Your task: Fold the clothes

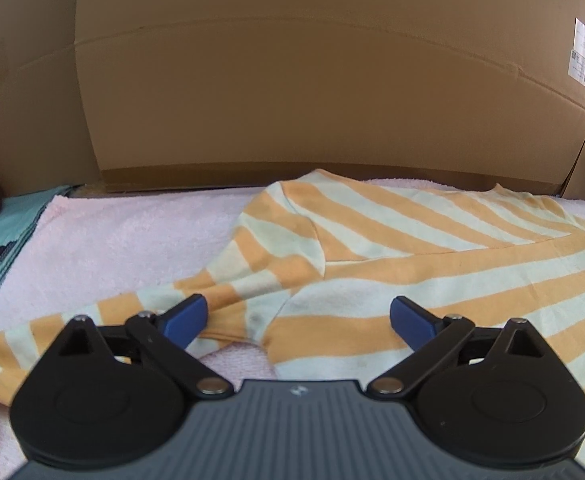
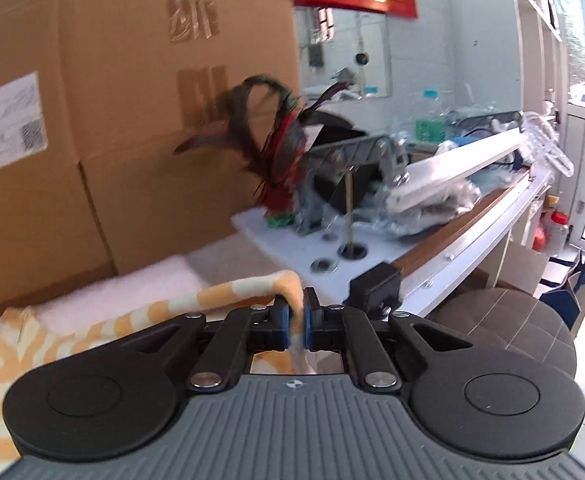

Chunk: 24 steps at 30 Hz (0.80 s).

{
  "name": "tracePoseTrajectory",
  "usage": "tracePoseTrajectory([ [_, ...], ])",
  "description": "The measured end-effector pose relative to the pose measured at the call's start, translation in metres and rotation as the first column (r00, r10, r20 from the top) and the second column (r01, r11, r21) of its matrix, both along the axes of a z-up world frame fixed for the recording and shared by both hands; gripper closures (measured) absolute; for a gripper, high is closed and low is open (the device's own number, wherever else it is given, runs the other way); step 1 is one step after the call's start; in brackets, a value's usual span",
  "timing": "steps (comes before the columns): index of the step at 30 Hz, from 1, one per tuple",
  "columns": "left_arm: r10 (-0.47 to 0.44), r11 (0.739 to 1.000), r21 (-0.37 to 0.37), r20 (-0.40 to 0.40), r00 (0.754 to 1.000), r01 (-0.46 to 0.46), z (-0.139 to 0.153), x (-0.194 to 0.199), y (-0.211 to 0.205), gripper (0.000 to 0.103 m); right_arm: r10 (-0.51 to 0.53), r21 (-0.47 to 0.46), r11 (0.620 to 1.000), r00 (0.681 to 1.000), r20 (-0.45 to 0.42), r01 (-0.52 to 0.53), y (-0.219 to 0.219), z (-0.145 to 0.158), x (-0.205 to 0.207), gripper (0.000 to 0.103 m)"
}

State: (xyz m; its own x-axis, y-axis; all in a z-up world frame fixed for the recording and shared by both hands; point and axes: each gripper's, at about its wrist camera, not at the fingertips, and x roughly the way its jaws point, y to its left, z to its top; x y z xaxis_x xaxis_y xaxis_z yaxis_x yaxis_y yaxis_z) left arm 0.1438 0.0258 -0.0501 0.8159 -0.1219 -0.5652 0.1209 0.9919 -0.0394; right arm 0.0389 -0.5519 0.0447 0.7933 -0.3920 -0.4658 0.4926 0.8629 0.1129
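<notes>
Right gripper (image 2: pixel 297 322) clenched on a thin fold of the orange-and-cream striped cotton shirt (image 1: pixel 432 264), lifted clear of the pale pink terry towel (image 1: pixel 124 240) — a shallow pinch near the fingers' tips, likely to slip out under a hard pull. Left gripper (image 1: pixel 297 318) spread wide, holding nothing, hovering low over the shirt's near sleeve and hem, spread flat on the towel. Could drag or bunch the cloth if lowered carelessly. Farther right, a cluttered white tabletop (image 2: pixel 292 248) with a dark feather duster (image 2: pixel 268 136) — snag risk if swung wide. Behind, tall brown cardboard boxes (image 1: pixel 292 80) crowding the far shirt edge.
</notes>
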Motion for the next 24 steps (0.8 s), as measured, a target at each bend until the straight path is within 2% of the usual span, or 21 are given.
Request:
tracePoseTrajectory([
  [2,0.0,1.0,-0.009,-0.002,1.0,0.0,0.0,0.001,0.001,0.004,-0.003,0.003,1.0,1.0,-0.016,0.003,-0.005,0.0,0.006,0.095],
  [3,0.0,1.0,-0.013,-0.003,1.0,0.0,0.0,0.001,0.002,0.004,0.009,-0.001,1.0,0.999,-0.05,-0.009,-0.003,-0.005,0.009,0.091],
  [4,0.0,1.0,-0.015,-0.003,1.0,0.0,0.0,0.001,0.002,0.004,0.019,-0.01,1.0,0.996,-0.092,-0.02,-0.001,-0.012,0.013,0.08],
  [5,-0.001,1.0,-0.015,-0.003,1.0,0.001,0.0,0.0,0.002,0.004,0.029,-0.018,0.999,0.991,-0.134,-0.032,0.001,-0.018,0.016,0.074],
  [6,-0.001,1.0,-0.015,-0.003,1.0,0.001,0.0,0.0,0.002,0.004,0.025,-0.028,0.999,0.985,-0.171,-0.031,0.002,-0.024,0.018,0.064],
  [7,-0.002,1.0,-0.015,-0.003,1.0,0.002,0.0,0.0,0.002,0.004,-0.002,-0.037,0.999,0.982,-0.191,-0.006,0.002,-0.028,0.014,0.063],
  [8,-0.003,1.0,-0.015,-0.003,1.0,0.003,0.0,0.0,0.002,0.004,-0.032,-0.029,0.999,0.982,-0.185,0.027,0.002,-0.029,0.007,0.063],
  [10,-0.004,1.0,-0.016,-0.004,1.0,0.004,0.0,0.0,0.003,0.003,-0.045,0.027,0.998,0.992,-0.114,0.049,0.005,-0.024,-0.012,0.062],
  [11,-0.004,1.0,-0.018,-0.005,1.0,0.004,0.0,0.001,0.003,0.003,-0.023,0.048,0.998,0.997,-0.077,0.026,0.011,-0.02,-0.019,0.063],
  [13,-0.004,1.0,-0.021,-0.007,1.0,0.004,0.0,0.001,0.003,0.003,0.112,0.074,0.991,0.993,-0.039,-0.109,0.032,-0.015,-0.016,0.063],
  [16,-0.005,1.0,-0.023,-0.004,1.0,0.005,0.0,0.0,0.003,0.002,0.318,0.168,0.936,0.948,-0.028,-0.309,0.07,-0.022,0.012,0.063],
  [19,-0.004,1.0,-0.03,-0.002,1.0,0.004,0.0,0.0,0.004,0.002,0.428,0.24,0.879,0.904,-0.018,-0.412,0.104,-0.035,0.05,0.065],
  [21,-0.004,0.999,-0.038,-0.001,1.0,0.004,0.0,0.001,0.005,0.002,0.485,0.267,0.846,0.874,-0.029,-0.461,0.123,-0.043,0.075,0.071],
  [22,-0.004,0.999,-0.043,-0.001,1.0,0.004,0.0,0.001,0.006,0.002,0.483,0.257,0.853,0.874,-0.06,-0.454,0.129,-0.047,0.085,0.074],
  [24,-0.005,0.998,-0.059,-0.003,1.0,0.005,-0.001,0.002,0.008,0.002,0.433,0.199,0.893,0.891,-0.133,-0.404,0.131,-0.052,0.099,0.081],
])
